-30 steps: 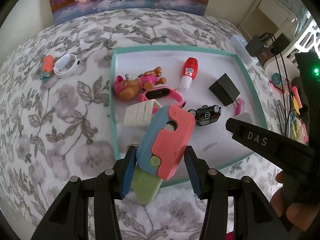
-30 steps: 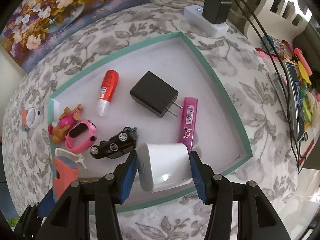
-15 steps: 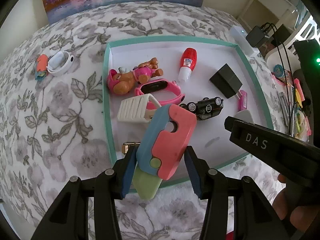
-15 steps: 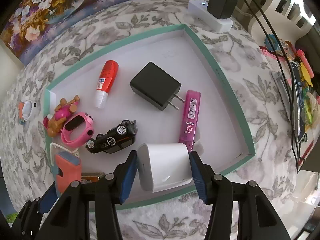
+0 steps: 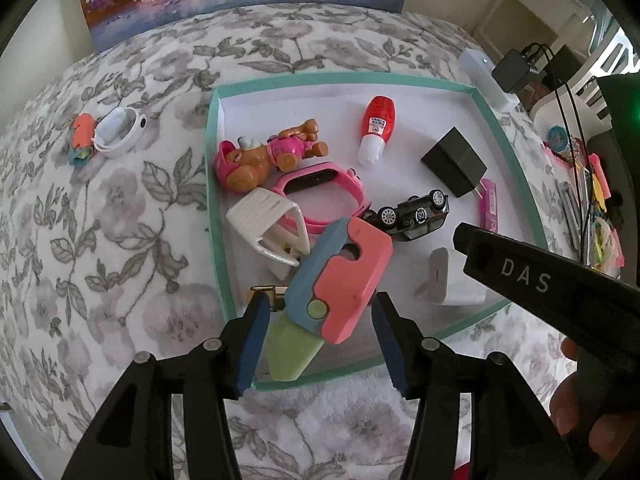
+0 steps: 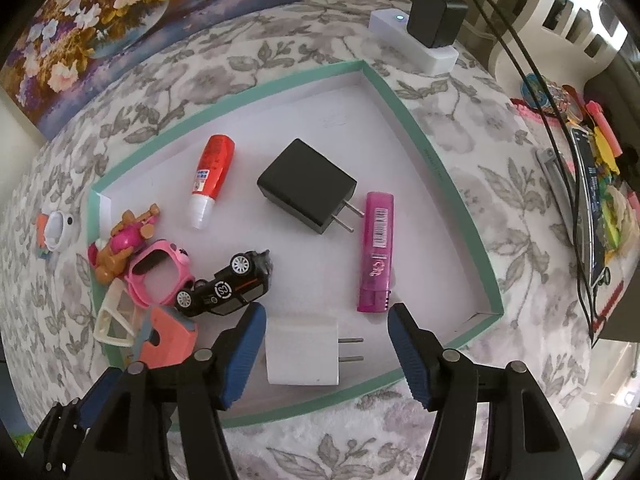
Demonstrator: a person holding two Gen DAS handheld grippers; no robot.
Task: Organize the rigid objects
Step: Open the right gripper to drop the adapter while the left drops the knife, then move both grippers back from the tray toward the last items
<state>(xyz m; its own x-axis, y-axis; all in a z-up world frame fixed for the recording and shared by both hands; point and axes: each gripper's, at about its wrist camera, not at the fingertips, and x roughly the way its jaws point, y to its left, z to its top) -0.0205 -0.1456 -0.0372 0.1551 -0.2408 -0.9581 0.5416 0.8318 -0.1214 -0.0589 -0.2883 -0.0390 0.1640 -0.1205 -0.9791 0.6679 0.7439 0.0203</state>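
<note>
Right wrist view: the hand-held gripper (image 6: 324,354) is opening, white plug (image 6: 302,354) loose between.

light: bright, soft daylight | shadows: faint | glare: none | focus: sharp | edges: strong fisheye bending, dark vignette

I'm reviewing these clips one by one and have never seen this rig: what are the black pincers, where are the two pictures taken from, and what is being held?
No robot here: a person holds a two-finger gripper in each hand, each carrying a fisheye camera looking down along its fingers.

Left view: the left gripper has its jaws opening around a pink, blue and green plastic toy; whether the pads still press on it is unclear.

Right view: the right gripper is opening too; the white charger lies between its pads, which no longer touch it.

Both hang over a teal-edged tray on a floral cloth, holding a black charger, toy car, pink lighter, pink watch and glue bottle.
</note>
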